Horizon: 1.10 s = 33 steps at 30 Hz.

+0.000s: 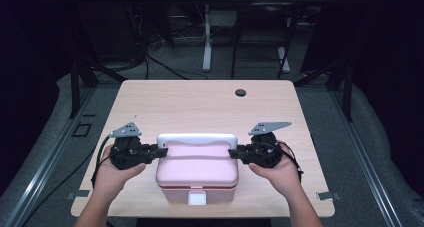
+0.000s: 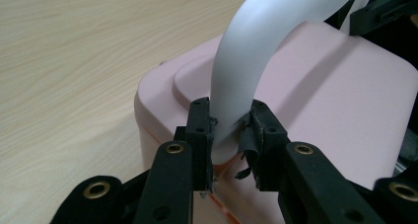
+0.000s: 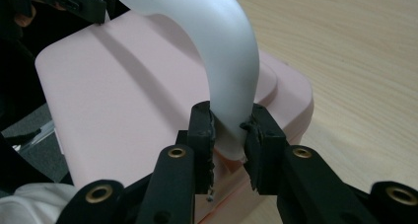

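Observation:
A pink plastic box [image 1: 196, 173] with a white latch at its front sits near the table's front edge. Its white handle [image 1: 197, 138] stands raised over the lid. My left gripper [image 1: 161, 151] is shut on the handle's left end, near where it meets the lid [image 2: 315, 91]. In the left gripper view the white handle [image 2: 246, 71] rises from between my jaws. My right gripper [image 1: 233, 153] is shut on the handle's right end. The right gripper view shows the handle [image 3: 231, 71] pinched between the pads [image 3: 203, 130] above the pink lid [image 3: 123, 100].
The wooden table [image 1: 200, 104] has a dark cable hole [image 1: 241, 92] at the back right. Black frame posts and table legs stand on the grey floor beyond it. Cables trail from both grippers off the table's sides.

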{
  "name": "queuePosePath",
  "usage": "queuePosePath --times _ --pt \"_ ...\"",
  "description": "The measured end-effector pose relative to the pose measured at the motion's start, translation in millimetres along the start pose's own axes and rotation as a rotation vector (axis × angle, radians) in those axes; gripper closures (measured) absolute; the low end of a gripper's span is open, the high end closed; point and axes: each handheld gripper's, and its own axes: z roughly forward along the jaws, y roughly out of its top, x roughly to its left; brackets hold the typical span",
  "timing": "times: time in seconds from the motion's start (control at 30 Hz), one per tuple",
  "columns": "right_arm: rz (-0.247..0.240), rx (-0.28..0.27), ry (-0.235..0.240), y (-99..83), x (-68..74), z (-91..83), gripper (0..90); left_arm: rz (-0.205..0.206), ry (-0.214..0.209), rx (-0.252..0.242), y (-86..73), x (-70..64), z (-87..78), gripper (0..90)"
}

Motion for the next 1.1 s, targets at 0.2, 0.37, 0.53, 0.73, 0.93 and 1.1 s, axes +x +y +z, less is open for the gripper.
queuePosePath --times 0.2,0.37,0.53,0.73,0.93,1.1 --pt "0.005 -0.079 -0.014 2.8 2.5 -5.7 74.6 0.001 0.018 -0.06 3.5 -1.5 -4.7 73.8" --pt "0.011 -0.095 -0.015 2.9 3.0 -6.8 74.8 -0.013 0.016 -0.095 2.4 2.0 -4.9 70.4" --pt "0.02 -0.083 0.001 2.8 1.7 -6.6 74.9 -0.003 0.042 -0.108 4.7 -0.6 -14.8 67.1" --pt "0.05 -0.098 0.017 6.7 -1.8 -9.0 74.9 -0.013 0.058 -0.122 3.7 -6.1 -28.5 68.0" --pt "0.064 -0.114 0.019 10.1 -3.4 -9.8 74.9 -0.002 0.074 -0.118 1.1 -7.5 -37.0 73.3" --pt "0.071 -0.126 0.028 13.2 -5.4 -11.5 75.0 -0.004 0.093 -0.101 -2.9 -6.4 -39.4 81.3"
